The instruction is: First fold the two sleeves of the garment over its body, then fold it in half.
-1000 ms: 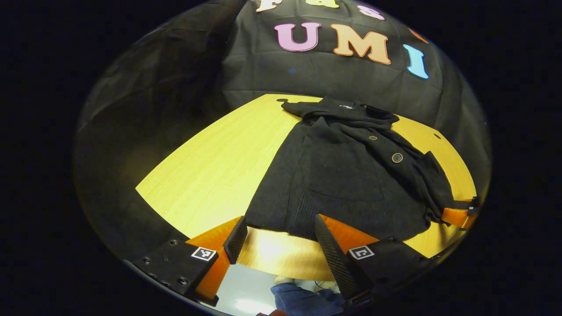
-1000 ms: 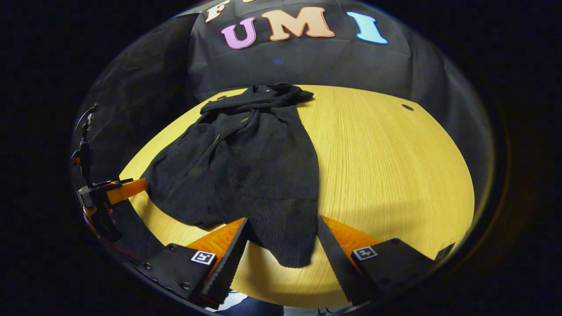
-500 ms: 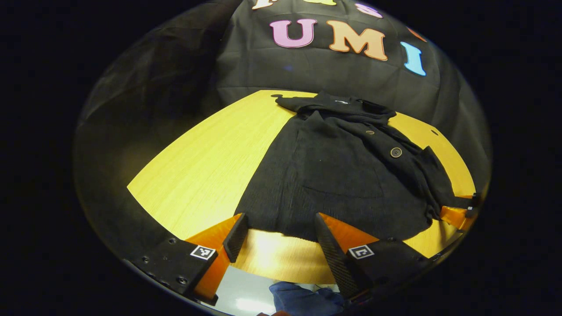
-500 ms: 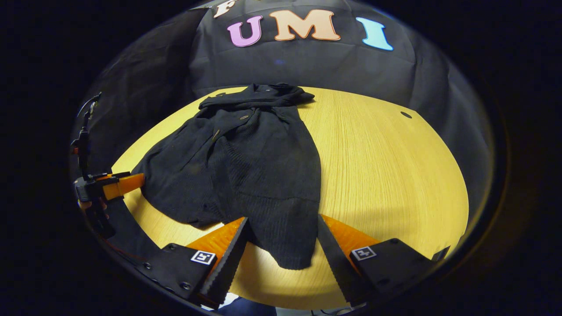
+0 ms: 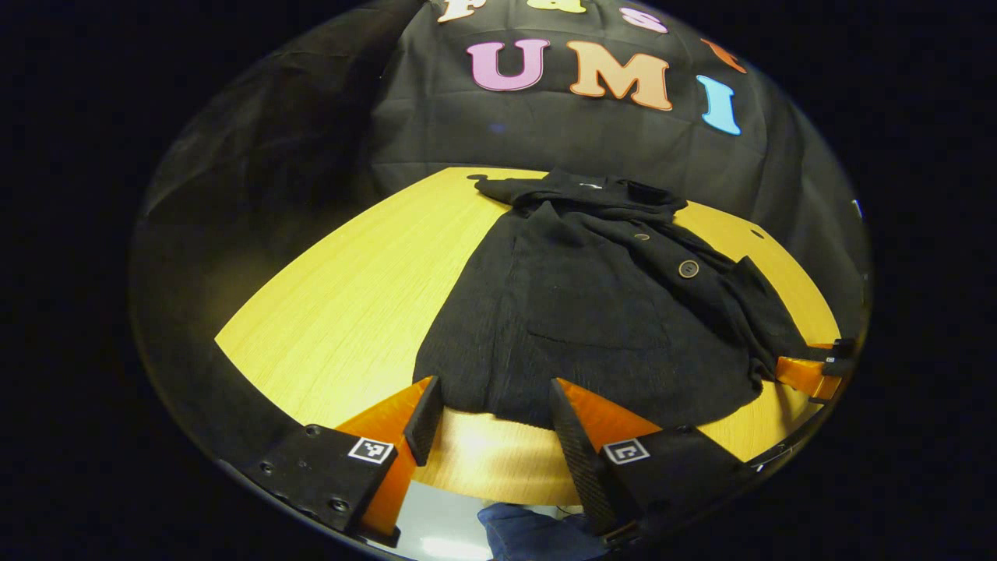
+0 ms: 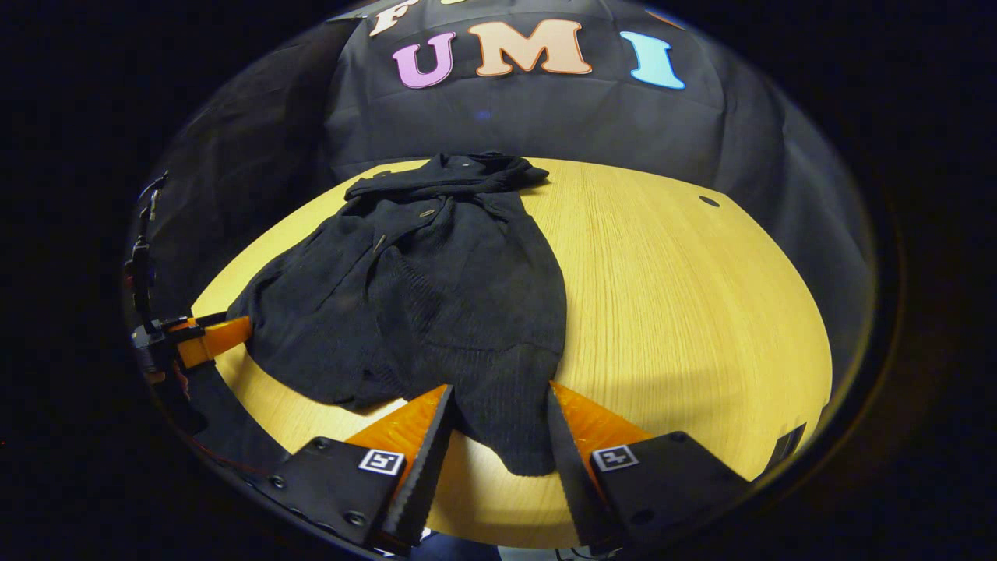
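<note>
We see a black garment (image 5: 592,312) lying on a wooden table (image 5: 350,304), its collar at the far edge by the booth wall and its hem at the near edge. Both sleeves appear already folded in over the body, with two buttons (image 5: 688,269) showing along the front placket in the left gripper view.

The left gripper (image 5: 491,421) sits at the near edge of the table, its fingers spread wide. The hem's near-left corner lies just beyond and between the tips, and we cannot tell whether either finger touches the cloth; nothing is clamped. Bare table shows between the fingers below the hem.

The right gripper (image 6: 498,428) is also at the near edge, at the garment's other bottom corner. Its fingers are parted, somewhat narrower than the left pair, and a flap of hem hangs down between them toward the table's edge. The fingers stand on either side of that flap, close to it, but we cannot tell that they press on it.

In the right gripper view the left gripper (image 6: 204,340) shows far to the left, beside the garment's edge. In the left gripper view the right gripper (image 5: 810,372) shows at the far right, again next to the hem.
</note>
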The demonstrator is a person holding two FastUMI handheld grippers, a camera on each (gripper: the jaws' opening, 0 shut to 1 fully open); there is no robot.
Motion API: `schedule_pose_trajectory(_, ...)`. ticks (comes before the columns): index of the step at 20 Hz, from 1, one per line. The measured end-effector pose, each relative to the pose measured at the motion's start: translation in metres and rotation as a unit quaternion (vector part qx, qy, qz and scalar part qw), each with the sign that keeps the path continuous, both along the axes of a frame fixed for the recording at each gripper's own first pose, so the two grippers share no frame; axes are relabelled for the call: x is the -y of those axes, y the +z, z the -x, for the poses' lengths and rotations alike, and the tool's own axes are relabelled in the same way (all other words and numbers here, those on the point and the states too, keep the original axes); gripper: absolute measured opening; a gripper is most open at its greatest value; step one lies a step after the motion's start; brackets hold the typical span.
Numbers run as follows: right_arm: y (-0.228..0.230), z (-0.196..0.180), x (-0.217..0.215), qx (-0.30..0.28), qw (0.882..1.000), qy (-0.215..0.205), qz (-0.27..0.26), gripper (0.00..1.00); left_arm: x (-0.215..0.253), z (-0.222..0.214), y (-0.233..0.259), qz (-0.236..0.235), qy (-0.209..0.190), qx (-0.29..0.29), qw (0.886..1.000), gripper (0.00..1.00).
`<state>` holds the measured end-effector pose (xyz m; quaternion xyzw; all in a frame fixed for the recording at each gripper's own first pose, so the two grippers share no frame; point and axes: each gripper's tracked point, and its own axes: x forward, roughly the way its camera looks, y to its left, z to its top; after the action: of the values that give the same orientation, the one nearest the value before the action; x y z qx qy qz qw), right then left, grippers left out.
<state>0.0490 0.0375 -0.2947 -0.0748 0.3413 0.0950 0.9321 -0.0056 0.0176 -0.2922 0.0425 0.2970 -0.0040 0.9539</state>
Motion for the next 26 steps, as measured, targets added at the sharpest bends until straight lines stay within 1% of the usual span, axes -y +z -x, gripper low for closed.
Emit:
schedule_pose_trajectory(1,0.000,0.000,0.000,-0.003,1.000,0.000,0.001,0.70,0.000,-0.002,-0.001,0.002,-0.002,-0.003,1.000,0.74)
schedule_pose_trajectory(3,0.001,0.001,-0.003,-0.004,1.000,0.010,-0.003,0.70,0.003,-0.001,0.000,0.007,-0.006,-0.007,1.000,0.62)
schedule_pose_trajectory(4,0.000,0.000,-0.003,-0.001,1.000,0.009,-0.003,0.59,0.004,-0.002,-0.001,0.010,-0.006,-0.008,1.000,0.54)
schedule_pose_trajectory(5,0.000,0.000,-0.003,-0.004,1.000,0.009,-0.002,0.57,0.005,-0.002,-0.001,0.012,-0.006,-0.009,1.000,0.47)
schedule_pose_trajectory(6,0.000,0.001,-0.003,-0.006,1.000,0.009,-0.001,0.57,0.008,-0.002,-0.001,0.016,-0.011,-0.011,1.000,0.44)
schedule_pose_trajectory(7,0.000,0.001,-0.006,-0.008,1.000,0.016,-0.006,0.57,0.010,-0.002,0.000,0.023,-0.010,-0.011,1.000,0.36)
schedule_pose_trajectory(8,-0.001,0.002,-0.010,-0.012,1.000,0.021,-0.010,0.53,0.012,-0.003,-0.001,0.029,-0.010,-0.013,0.999,0.29)
schedule_pose_trajectory(9,0.000,0.001,-0.010,-0.013,1.000,0.023,-0.012,0.46,0.014,-0.004,-0.001,0.034,-0.011,-0.014,0.999,0.21)
schedule_pose_trajectory(11,-0.002,0.002,-0.012,-0.022,0.999,0.026,-0.024,0.35,0.015,-0.004,-0.002,0.039,-0.011,-0.017,0.999,0.12)
schedule_pose_trajectory(12,-0.002,0.003,-0.013,-0.027,0.999,0.026,-0.028,0.27,0.016,-0.004,-0.001,0.040,-0.012,-0.019,0.999,0.10)
schedule_pose_trajectory(13,-0.002,0.004,-0.014,-0.031,0.999,0.031,-0.032,0.23,0.017,-0.005,-0.001,0.040,-0.013,-0.020,0.999,0.08)
schedule_pose_trajectory(14,-0.001,0.005,-0.015,-0.031,0.998,0.033,-0.034,0.15,0.017,-0.005,-0.002,0.038,-0.012,-0.022,0.999,0.07)
schedule_pose_trajectory(15,0.000,0.005,-0.016,-0.036,0.998,0.034,-0.035,0.13,0.016,-0.005,-0.002,0.037,-0.011,-0.023,0.999,0.05)
schedule_pose_trajectory(16,-0.001,0.004,-0.015,-0.036,0.998,0.035,-0.036,0.10,0.017,-0.006,-0.001,0.038,-0.009,-0.025,0.999,0.05)
schedule_pose_trajectory(17,-0.001,0.004,-0.015,-0.039,0.998,0.035,-0.037,0.10,0.017,-0.006,-0.001,0.039,-0.005,-0.025,0.999,0.03)
schedule_pose_trajectory(19,0.000,0.003,-0.015,-0.042,0.998,0.037,-0.036,0.10,0.018,-0.007,-0.002,0.037,-0.004,-0.028,0.999,0.02)
schedule_pose_trajectory(21,-0.001,0.003,-0.016,-0.050,0.997,0.037,-0.043,0.06,0.018,-0.007,-0.001,0.037,-0.003,-0.034,0.999,0.01)
schedule_pose_trajectory(24,0.002,0.005,-0.015,-0.060,0.996,0.039,-0.058,0.06,0.017,-0.007,0.000,0.039,0.008,-0.042,0.998,0.00)
schedule_pose_trajectory(25,0.006,0.003,-0.014,-0.057,0.996,0.042,-0.061,0.03,0.018,-0.007,0.001,0.037,0.010,-0.044,0.998,0.00)
schedule_pose_trajectory(26,0.010,0.003,-0.014,-0.053,0.996,0.047,-0.060,0.03,0.018,-0.005,0.004,0.035,0.012,-0.043,0.998,0.00)
